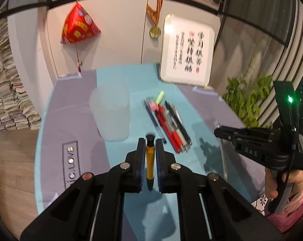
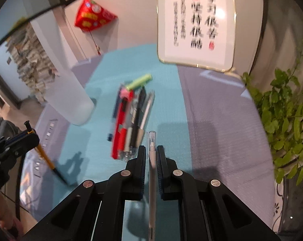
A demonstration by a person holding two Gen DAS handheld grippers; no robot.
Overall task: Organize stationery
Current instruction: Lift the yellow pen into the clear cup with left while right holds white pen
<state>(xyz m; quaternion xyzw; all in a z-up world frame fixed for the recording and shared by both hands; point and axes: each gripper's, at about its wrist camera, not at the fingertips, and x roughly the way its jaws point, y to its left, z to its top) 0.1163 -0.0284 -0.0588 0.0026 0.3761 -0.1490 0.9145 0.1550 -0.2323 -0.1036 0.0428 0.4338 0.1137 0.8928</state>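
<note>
My left gripper [image 1: 150, 143] is shut on a yellow pen [image 1: 149, 160] with a black tip, held above the table. A frosted plastic cup [image 1: 111, 112] stands just ahead and left of it. A pile of pens [image 1: 167, 124] lies to the right of the cup. My right gripper [image 2: 151, 150] is shut on a clear white pen [image 2: 152, 170], just short of the same pile of pens [image 2: 131, 118]. The cup [image 2: 71, 92] is at its left. The left gripper with the yellow pen [image 2: 44, 154] shows at the far left of the right wrist view.
The table has a teal and lilac cloth [image 1: 135, 80]. A framed calligraphy sign [image 1: 187, 50] leans on the wall at the back right. A green plant [image 2: 287, 120] stands off the table's right edge. A red ornament [image 1: 79, 26] hangs on the wall.
</note>
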